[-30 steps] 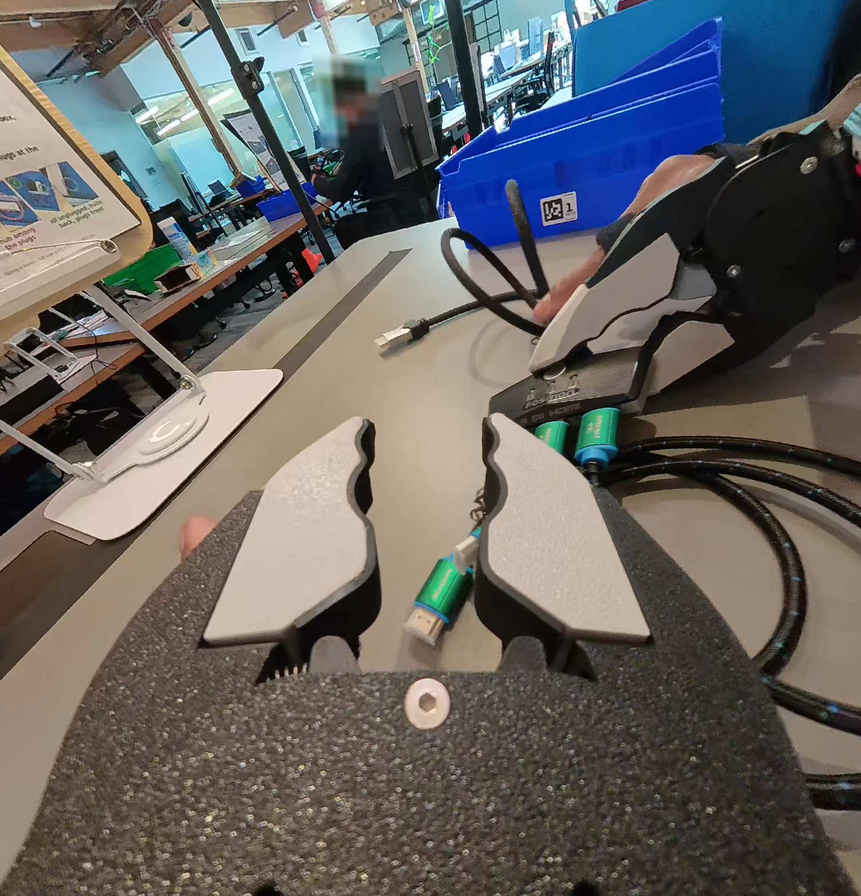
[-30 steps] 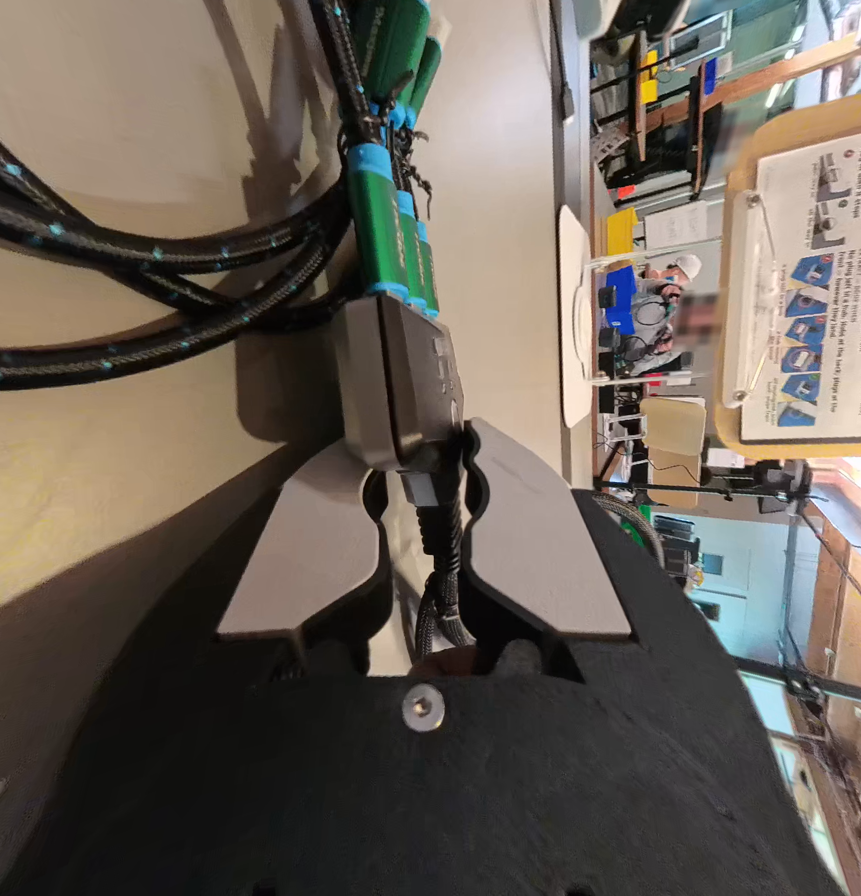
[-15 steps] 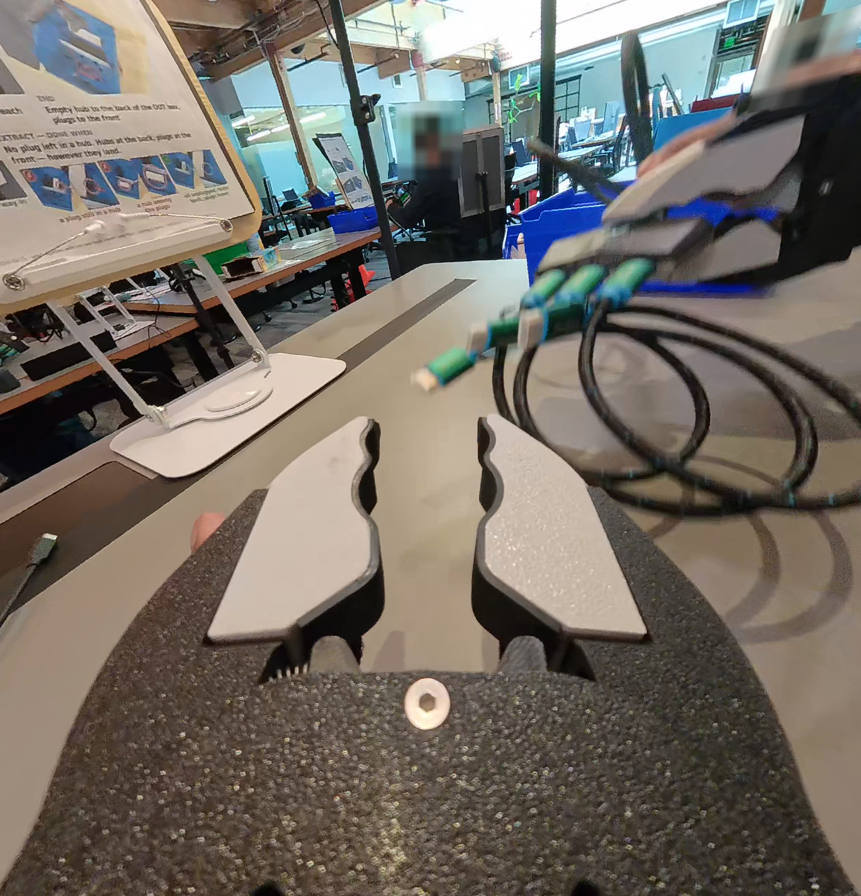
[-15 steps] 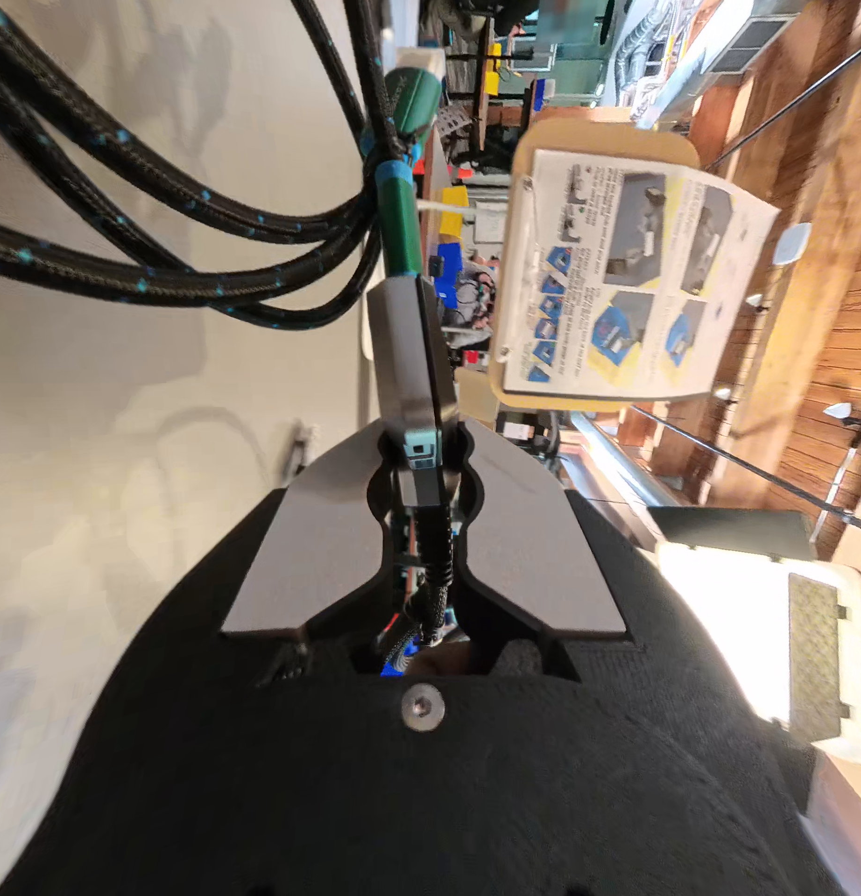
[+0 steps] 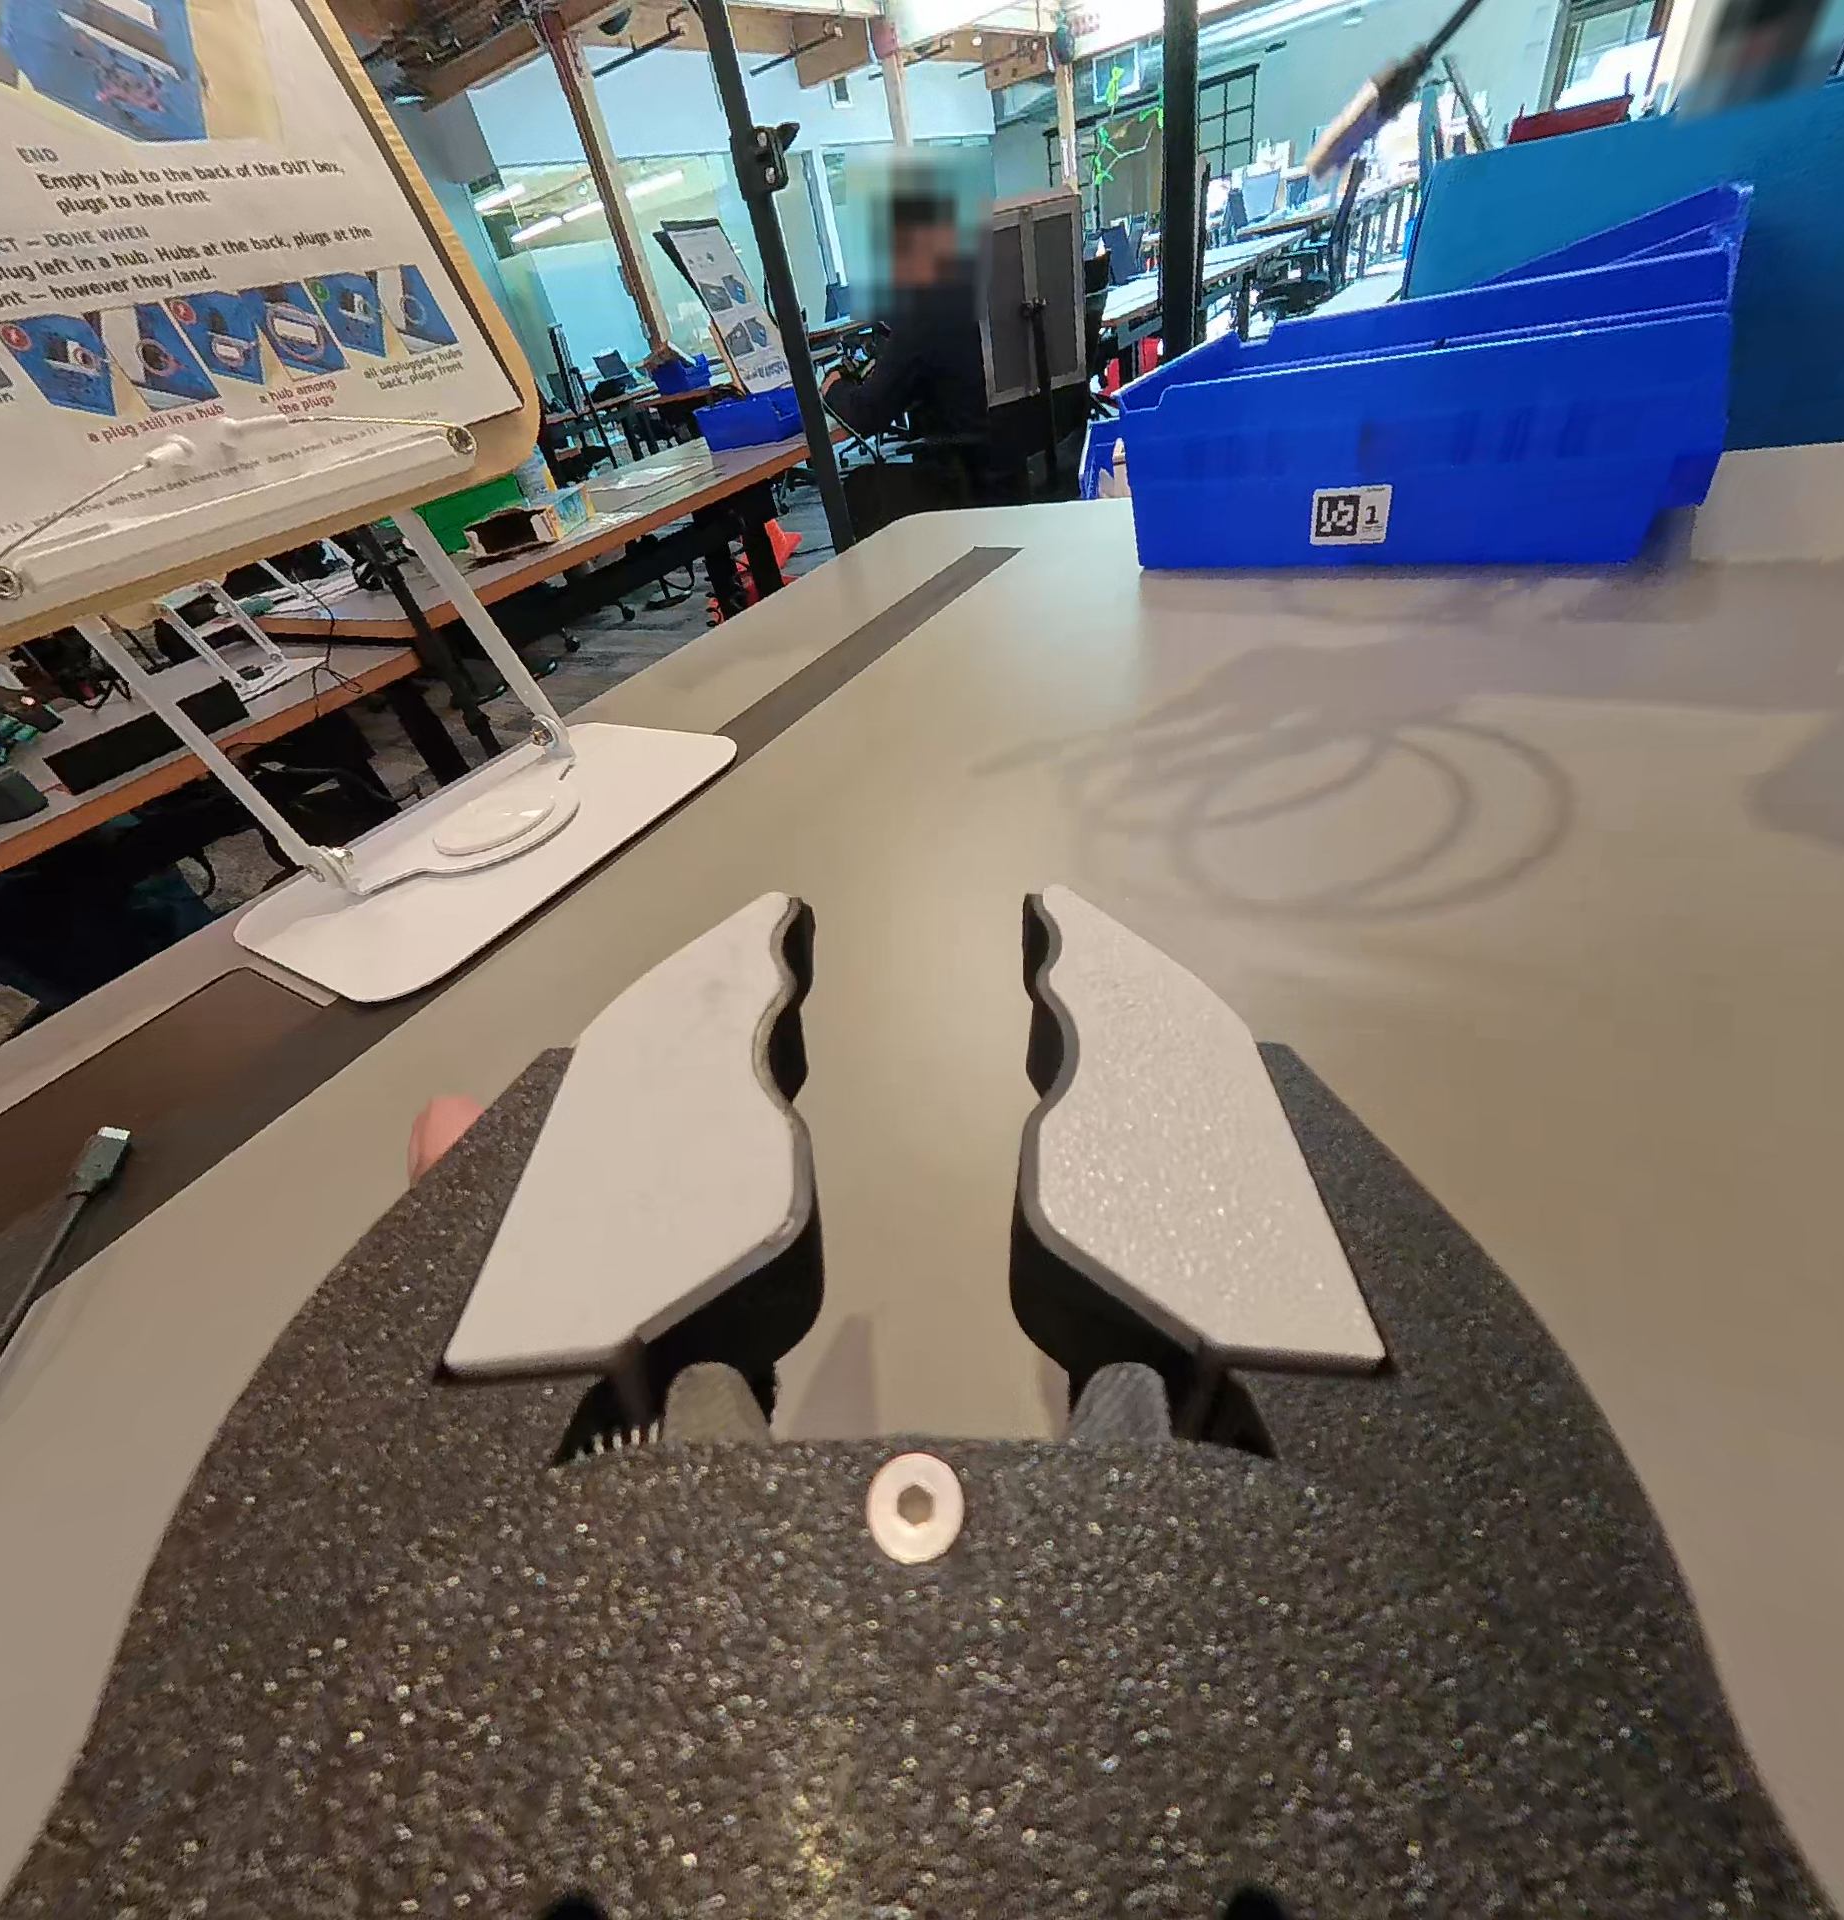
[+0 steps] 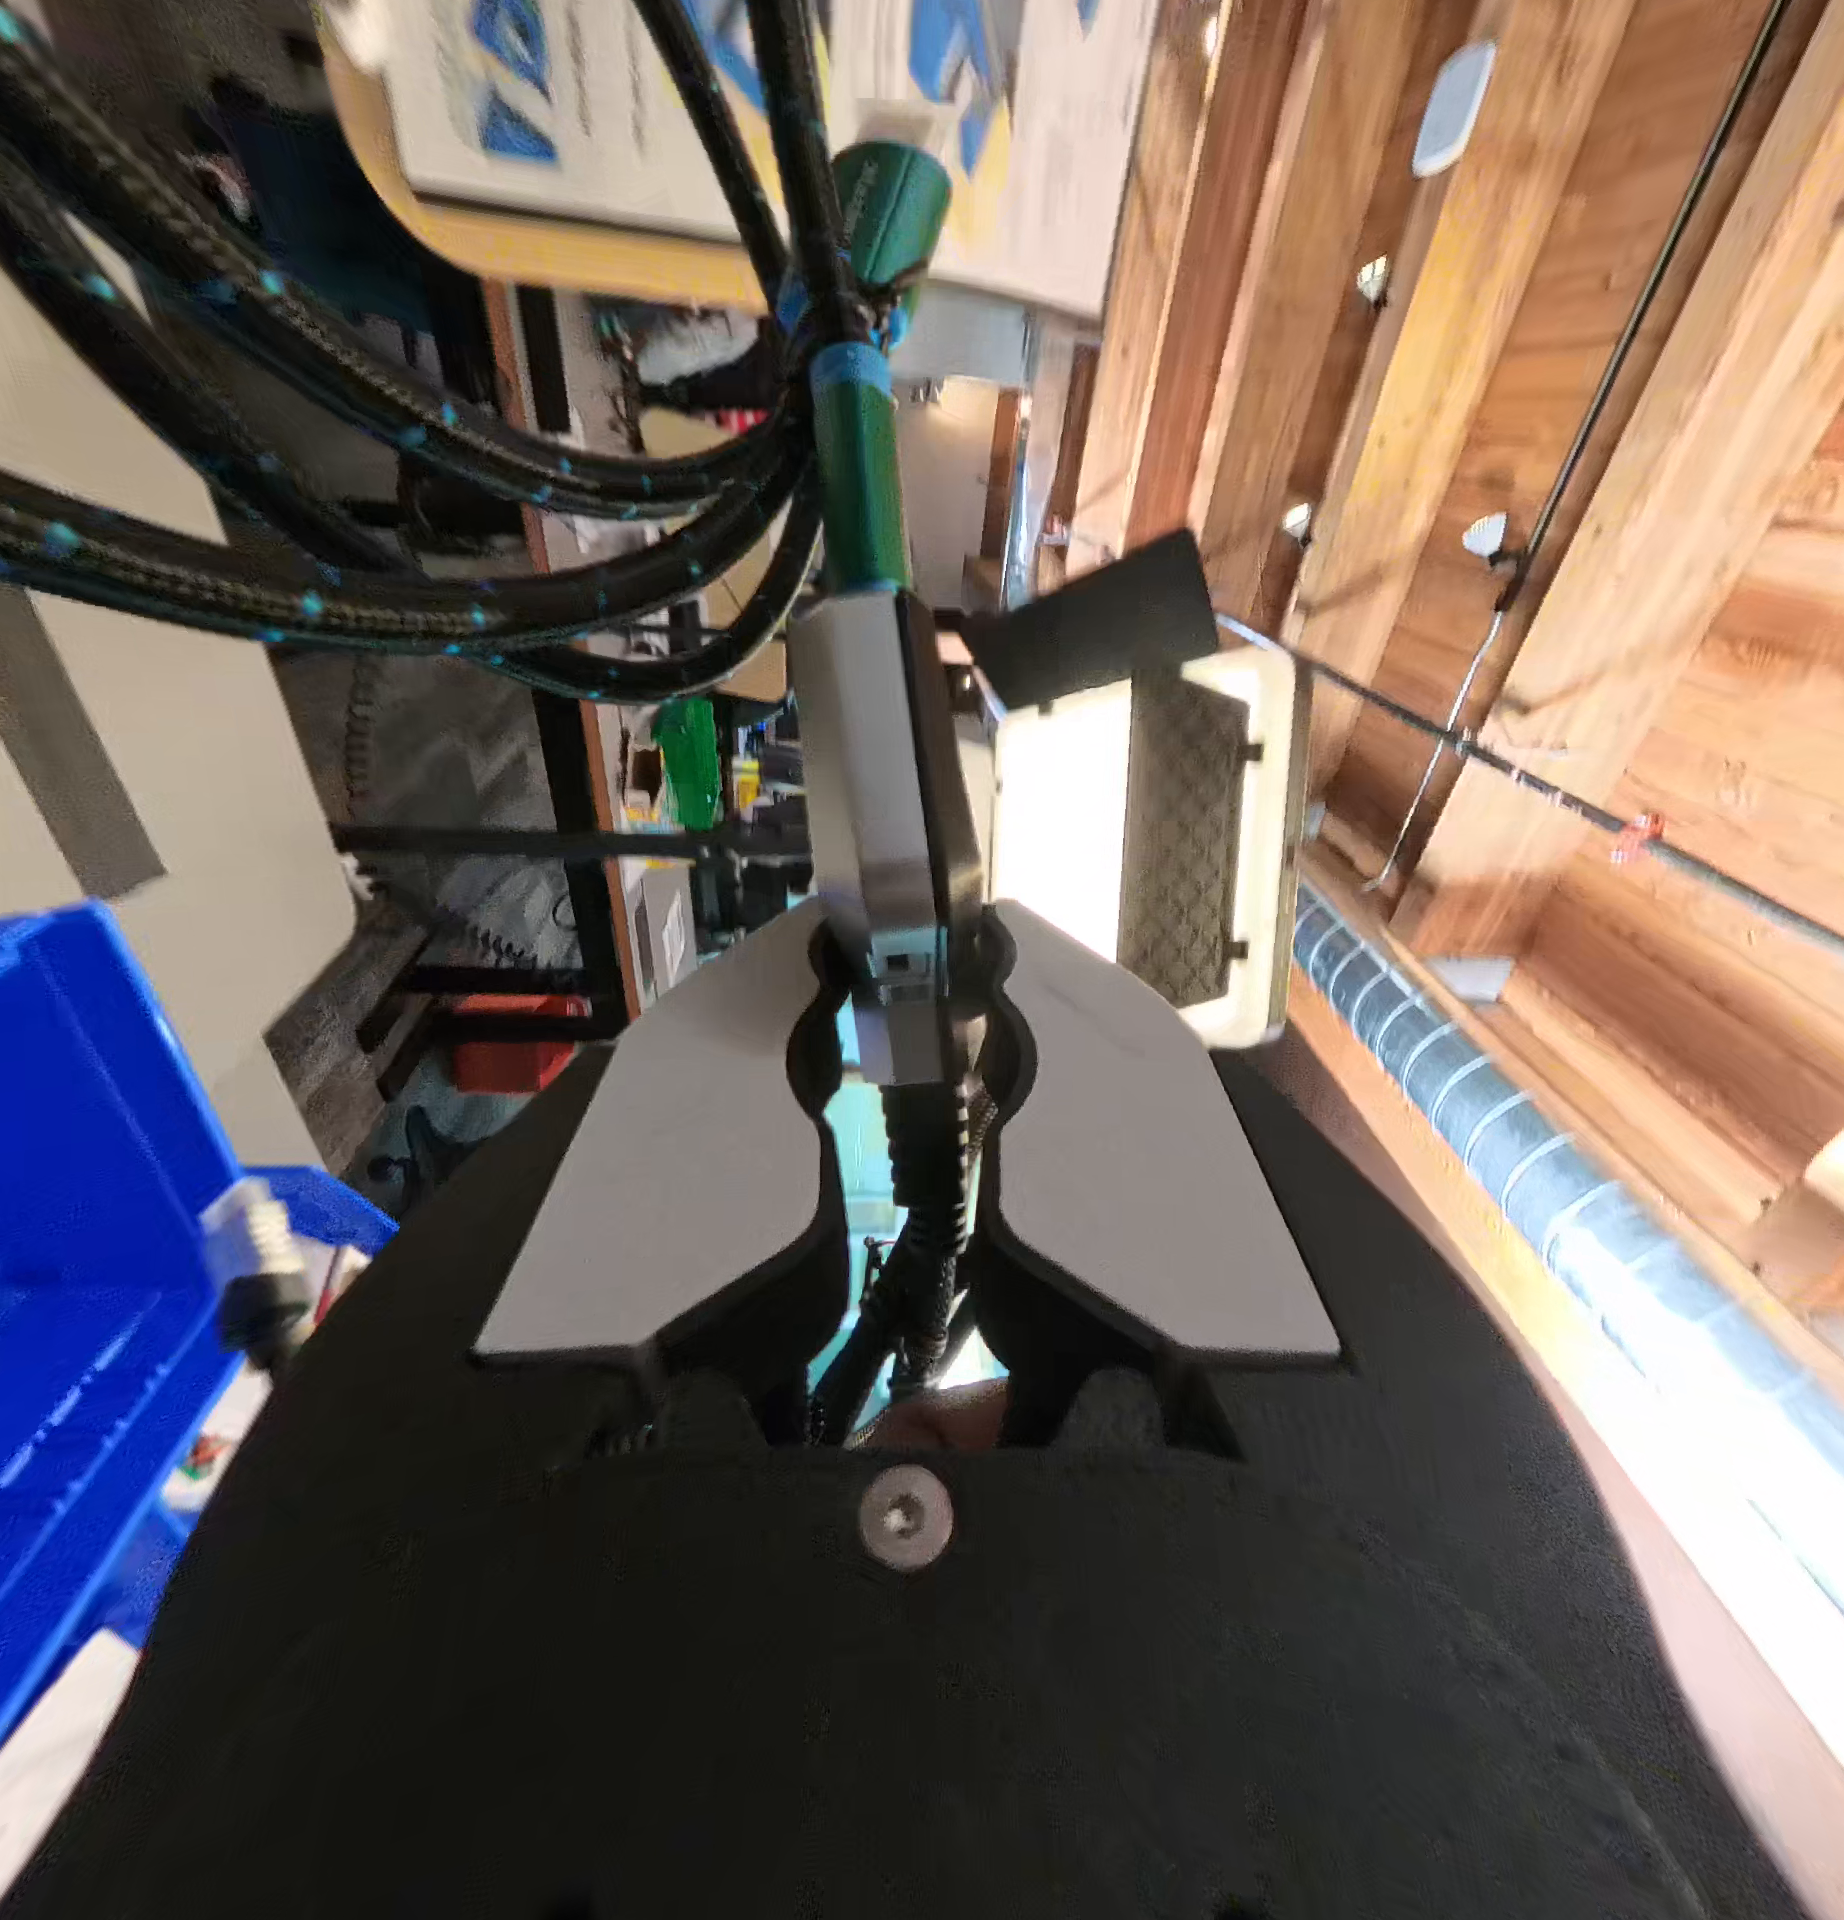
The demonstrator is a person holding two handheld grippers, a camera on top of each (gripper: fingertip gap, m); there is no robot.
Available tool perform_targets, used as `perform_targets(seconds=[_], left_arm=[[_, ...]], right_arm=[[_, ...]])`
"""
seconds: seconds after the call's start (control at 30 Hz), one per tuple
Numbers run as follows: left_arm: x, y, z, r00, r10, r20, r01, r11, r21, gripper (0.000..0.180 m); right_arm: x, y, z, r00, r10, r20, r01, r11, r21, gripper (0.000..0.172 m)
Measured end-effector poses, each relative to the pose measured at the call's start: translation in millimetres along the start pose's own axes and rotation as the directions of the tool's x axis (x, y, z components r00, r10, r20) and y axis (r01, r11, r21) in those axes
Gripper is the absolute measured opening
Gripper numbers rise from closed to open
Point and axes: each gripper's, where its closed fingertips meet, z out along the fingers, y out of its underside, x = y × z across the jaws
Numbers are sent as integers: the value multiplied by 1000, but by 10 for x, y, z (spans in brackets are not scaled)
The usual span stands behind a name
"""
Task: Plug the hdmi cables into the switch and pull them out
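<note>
Hub (image 6: 882, 769), grey and slab-shaped, is the thing everything hangs on here, so I place it against both grippers, starting from my left.

My left gripper (image 5: 918, 914) stands partly open with nothing between its fingers (image 5: 679, 1101); I see only bare tabletop (image 5: 1313, 1039) through the gap. Ahead of it and off to the left stands a white document stand (image 5: 482, 883) carrying an instruction sheet (image 5: 201, 260). A thin dark cable end (image 5: 97, 1158) lies close by its left flank. Ahead and to the right sits a blue bin (image 5: 1437, 436). The hub itself is not clearly in this view; ring-shaped shadows (image 5: 1365, 821) fall on the tabletop ahead-right of the left gripper, and a blurred plug tip (image 5: 1354, 130) shows high up at the far right. I judge from this that the hub hangs above and to the right of my left gripper, well apart from it.

My right gripper (image 6: 907, 935) is closed on the near end of the hub, a finger (image 6: 1136, 1143) pressing on each broad face. The hub's long axis runs straight out along the fingers, away from the gripper. At its far end a green plug (image 6: 861, 488) continues that same line, and black braided cables (image 6: 274, 582) loop away to the gripper's left. Another cable (image 6: 923, 1195) trails back between the fingers. A blue bin (image 6: 66, 1195) sits low on the gripper's left.

The right gripper is plainly nearest; any pull on the green plug would run along the hub's long axis.
</note>
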Motion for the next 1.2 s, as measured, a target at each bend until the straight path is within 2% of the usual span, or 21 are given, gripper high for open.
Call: perform_targets(seconds=[0.1,0.2,0.27,0.37,0.53,0.73,0.93,1.07,1.2], left_arm=[[14,8,7,1000,12,0,-12,1000,-7,39],[28,19,6,1000,21,0,-21,1000,-15,39],[32,22,7,1000,23,-1,-23,1000,-17,39],[36,29,12,1000,23,-4,-23,999,-23,39],[49,27,10,999,32,-7,-32,999,-20,39],[68,37,16,999,34,-21,-35,999,-27,39],[103,56,32,998,52,-34,-53,998,-43,39],[110,59,34,998,54,-38,-55,997,-45,39],[117,61,31,998,59,-38,-61,997,-45,39]], right_arm=[[-44,526,106,1000,19,13,-18,994,-107,22],[-293,1050,202,998,-58,32,64,964,-258,22],[-595,1303,243,996,-33,87,59,944,-323,23],[-1174,1544,280,978,84,192,-2,921,-389,22],[-1948,1590,304,884,332,328,-175,887,-427,23],[-2521,1667,288,748,434,502,-167,855,-491,22],[-2816,1761,257,685,408,603,-73,863,-500,25],[-2873,1743,128,594,405,695,-4,865,-501,45],[-2725,1787,19,533,457,712,-30,851,-524,58]])
